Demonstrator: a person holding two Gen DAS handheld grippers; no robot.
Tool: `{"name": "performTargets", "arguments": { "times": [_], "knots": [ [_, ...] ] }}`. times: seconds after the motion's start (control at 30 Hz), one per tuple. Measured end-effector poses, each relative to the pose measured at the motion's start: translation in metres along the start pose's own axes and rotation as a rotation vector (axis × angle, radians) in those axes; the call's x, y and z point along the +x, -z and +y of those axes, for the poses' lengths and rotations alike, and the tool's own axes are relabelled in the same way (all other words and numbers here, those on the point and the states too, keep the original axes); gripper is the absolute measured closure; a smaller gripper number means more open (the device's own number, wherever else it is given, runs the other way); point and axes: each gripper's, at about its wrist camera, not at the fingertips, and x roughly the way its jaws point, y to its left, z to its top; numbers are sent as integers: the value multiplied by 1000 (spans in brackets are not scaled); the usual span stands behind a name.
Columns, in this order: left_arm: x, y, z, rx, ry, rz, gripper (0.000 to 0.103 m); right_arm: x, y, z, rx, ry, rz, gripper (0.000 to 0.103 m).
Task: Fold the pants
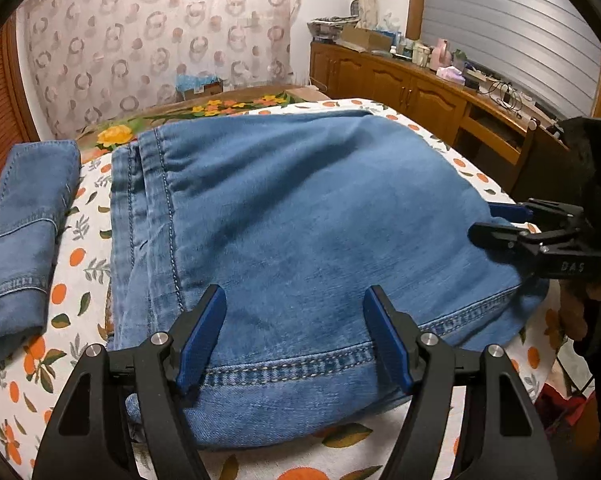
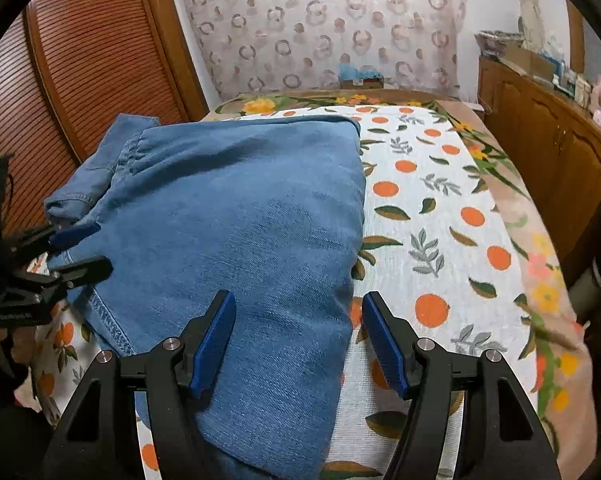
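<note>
Light blue folded jeans (image 1: 300,200) lie on the bed, their stitched hem nearest the left wrist camera. My left gripper (image 1: 295,292) hangs open just over that hem, both blue pads apart above the denim. In the right wrist view the jeans (image 2: 240,208) fill the left half. My right gripper (image 2: 299,296) is open, one finger over the denim, the other over the sheet, straddling the folded right edge without pressing it. Each gripper shows in the other's view: the right gripper (image 1: 486,222) at the jeans' right corner, the left gripper (image 2: 100,247) at the hem.
A second, darker pair of folded jeans (image 1: 24,216) lies left of the first. The orange-print sheet (image 2: 440,220) covers the bed. A wooden cabinet (image 1: 400,88) with clutter on top runs along the right side. A slatted wooden door (image 2: 80,60) stands on the left.
</note>
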Motion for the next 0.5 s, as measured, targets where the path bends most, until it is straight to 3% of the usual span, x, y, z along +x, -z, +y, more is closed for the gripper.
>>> {"name": "performTargets", "arguments": {
  "times": [0.3,0.47,0.5],
  "knots": [
    [4,3,-1,8,3,-3,29,1,2,0,38,-17,15,35],
    [7,3,0,6,6,-5,28,1,2,4,48,-36,14,48],
    [7,4,0,6,7,-4,28,1,3,5,46,-39,13,55]
  ]
}}
